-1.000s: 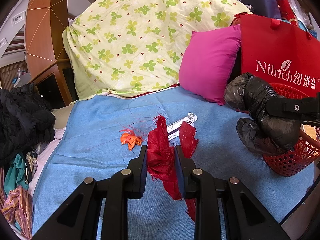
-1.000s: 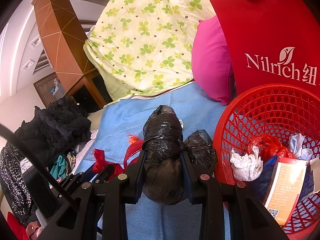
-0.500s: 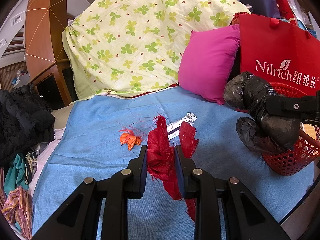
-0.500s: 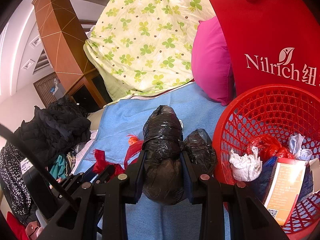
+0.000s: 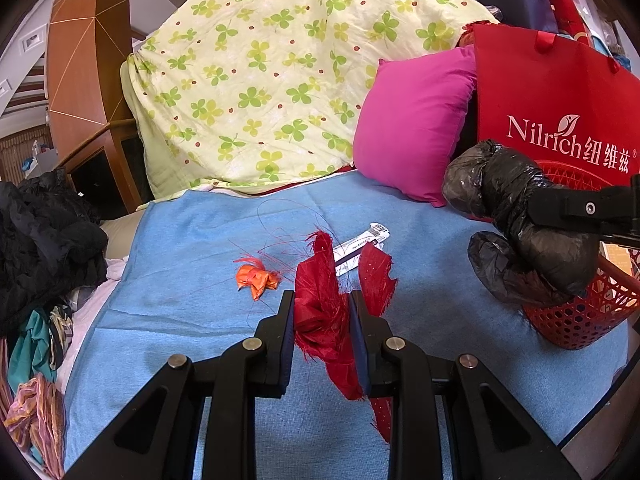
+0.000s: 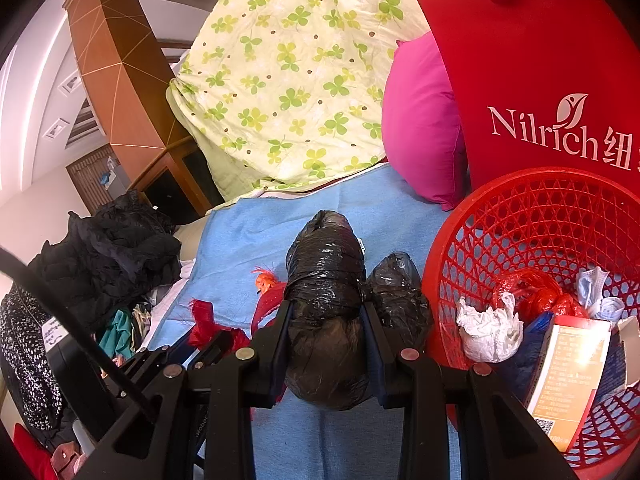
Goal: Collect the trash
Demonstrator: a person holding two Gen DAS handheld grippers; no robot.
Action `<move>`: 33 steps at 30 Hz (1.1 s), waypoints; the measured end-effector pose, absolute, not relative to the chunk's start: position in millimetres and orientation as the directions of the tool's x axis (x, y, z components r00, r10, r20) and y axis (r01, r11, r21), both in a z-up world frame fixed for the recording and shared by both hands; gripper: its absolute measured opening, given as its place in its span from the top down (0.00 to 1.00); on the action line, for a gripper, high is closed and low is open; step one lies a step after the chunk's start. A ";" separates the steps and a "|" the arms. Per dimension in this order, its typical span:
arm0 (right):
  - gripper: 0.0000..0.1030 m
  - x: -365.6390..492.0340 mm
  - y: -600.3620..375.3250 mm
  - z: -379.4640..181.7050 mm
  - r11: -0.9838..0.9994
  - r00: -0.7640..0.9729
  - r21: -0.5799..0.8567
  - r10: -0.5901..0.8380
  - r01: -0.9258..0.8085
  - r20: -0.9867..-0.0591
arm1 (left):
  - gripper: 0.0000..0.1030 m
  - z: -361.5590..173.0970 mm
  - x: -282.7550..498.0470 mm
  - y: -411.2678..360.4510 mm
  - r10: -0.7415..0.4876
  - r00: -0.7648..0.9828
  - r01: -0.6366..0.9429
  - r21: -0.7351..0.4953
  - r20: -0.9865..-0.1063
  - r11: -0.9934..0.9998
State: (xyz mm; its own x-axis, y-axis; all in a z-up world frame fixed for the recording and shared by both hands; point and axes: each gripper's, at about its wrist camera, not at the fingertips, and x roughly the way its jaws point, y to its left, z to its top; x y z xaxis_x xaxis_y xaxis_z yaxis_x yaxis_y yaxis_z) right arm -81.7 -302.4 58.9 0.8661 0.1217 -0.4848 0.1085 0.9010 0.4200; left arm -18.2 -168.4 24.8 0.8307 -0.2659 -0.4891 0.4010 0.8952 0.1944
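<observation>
My left gripper [image 5: 322, 300] is shut on a frayed red cloth scrap [image 5: 320, 312] and holds it above the blue bed cover [image 5: 192, 264]. My right gripper [image 6: 325, 310] is shut on a crumpled black plastic bag [image 6: 326, 280], just left of the red mesh basket [image 6: 532, 216]. The bag [image 5: 516, 216] and basket [image 5: 576, 316] also show at the right of the left wrist view. The basket holds white paper [image 6: 488, 328], a red bag [image 6: 536, 292] and a carton [image 6: 572, 372]. An orange scrap [image 5: 256, 278] and a white wrapper [image 5: 360, 244] lie on the cover.
A pink pillow [image 5: 416, 128] and a red Nilrich tote [image 5: 560, 112] stand behind the basket. A clover-print quilt [image 5: 272, 80] is heaped at the back. Dark clothes [image 5: 44, 240] pile at the left edge, by a wooden cabinet [image 5: 88, 80].
</observation>
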 end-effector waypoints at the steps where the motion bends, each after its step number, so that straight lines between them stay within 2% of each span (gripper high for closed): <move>1: 0.66 -81.7 -302.6 58.9 0.901 0.866 0.421 0.122 0.108 -0.485 | 0.74 24.8 -18.2 -168.4 -0.266 0.830 0.401 0.194 -0.490 0.895; 33: 0.66 -84.4 -308.0 56.7 0.902 0.867 0.417 0.115 0.113 -0.484 | 0.74 18.3 -15.5 -176.2 -0.276 0.822 0.420 0.202 -0.499 0.885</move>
State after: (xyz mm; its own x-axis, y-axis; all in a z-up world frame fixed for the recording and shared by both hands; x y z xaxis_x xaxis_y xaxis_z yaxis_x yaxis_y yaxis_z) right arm -84.4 -308.0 56.7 0.8674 0.1155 -0.4840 0.1128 0.9018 0.4172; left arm -15.5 -176.2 18.3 0.8216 -0.2760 -0.4987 0.4197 0.8849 0.2018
